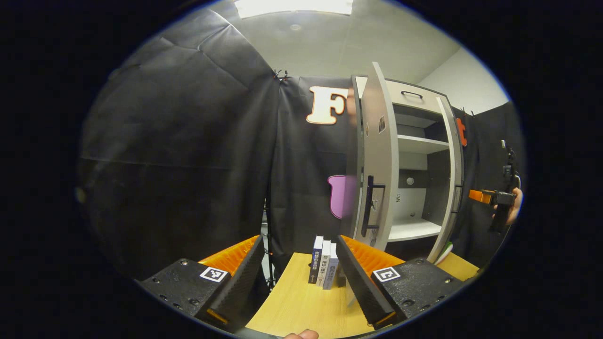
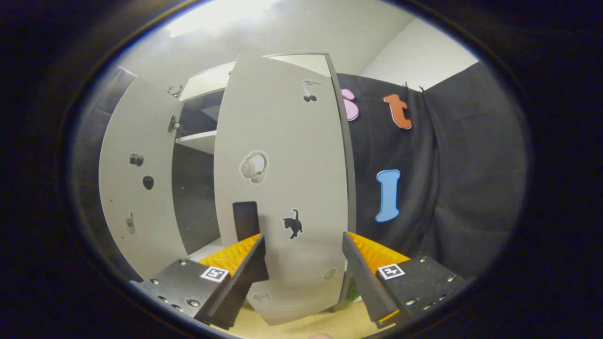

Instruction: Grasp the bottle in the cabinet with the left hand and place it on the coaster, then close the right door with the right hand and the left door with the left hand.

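Note:
The white cabinet (image 1: 414, 230) stands on the wooden table with both doors swung open and its lower shelf bare. My left gripper (image 1: 299, 245) is open above the table, short of the left door (image 1: 379, 165) and its black handle (image 1: 370, 205). The right door (image 1: 450, 188) shows edge-on; a small green and white thing (image 1: 445, 252) peeks out at its foot. Farther right, a hand holds my right gripper (image 1: 494, 197). In the right gripper view, my right gripper (image 2: 304, 240) is open close in front of the right door (image 2: 282, 165), beside its dark handle (image 2: 246, 219). The left door (image 2: 136, 188) stands open to the left.
Three books (image 1: 324, 268) stand upright on the table (image 1: 301, 306) just ahead of my left gripper, left of the cabinet. Black cloth walls close the booth behind and on both sides. A fingertip (image 1: 301, 334) shows at the bottom edge.

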Demonstrator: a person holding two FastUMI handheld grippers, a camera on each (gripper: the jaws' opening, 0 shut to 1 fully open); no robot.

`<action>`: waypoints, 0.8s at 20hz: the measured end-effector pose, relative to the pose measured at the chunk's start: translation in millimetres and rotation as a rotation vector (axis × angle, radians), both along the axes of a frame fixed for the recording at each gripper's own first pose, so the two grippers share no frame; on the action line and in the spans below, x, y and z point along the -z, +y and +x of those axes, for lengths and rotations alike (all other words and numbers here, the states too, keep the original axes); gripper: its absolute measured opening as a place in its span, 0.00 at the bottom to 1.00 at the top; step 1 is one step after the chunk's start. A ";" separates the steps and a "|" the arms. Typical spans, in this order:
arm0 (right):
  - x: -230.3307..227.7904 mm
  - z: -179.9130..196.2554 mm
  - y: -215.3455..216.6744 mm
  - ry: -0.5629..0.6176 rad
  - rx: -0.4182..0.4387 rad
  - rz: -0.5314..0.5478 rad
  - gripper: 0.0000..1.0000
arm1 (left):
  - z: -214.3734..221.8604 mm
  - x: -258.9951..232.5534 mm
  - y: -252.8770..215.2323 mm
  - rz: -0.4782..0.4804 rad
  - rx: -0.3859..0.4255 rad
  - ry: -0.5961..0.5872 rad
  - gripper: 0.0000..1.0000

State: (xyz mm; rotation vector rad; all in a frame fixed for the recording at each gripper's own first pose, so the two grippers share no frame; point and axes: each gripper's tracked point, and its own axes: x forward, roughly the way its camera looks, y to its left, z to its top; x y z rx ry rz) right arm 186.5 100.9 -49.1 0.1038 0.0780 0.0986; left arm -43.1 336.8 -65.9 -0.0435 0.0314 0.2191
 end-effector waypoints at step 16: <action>-5.6 -149.8 -49.2 -0.052 -0.079 -0.144 0.99 | 136.0 3.5 -60.2 0.055 0.160 0.040 0.88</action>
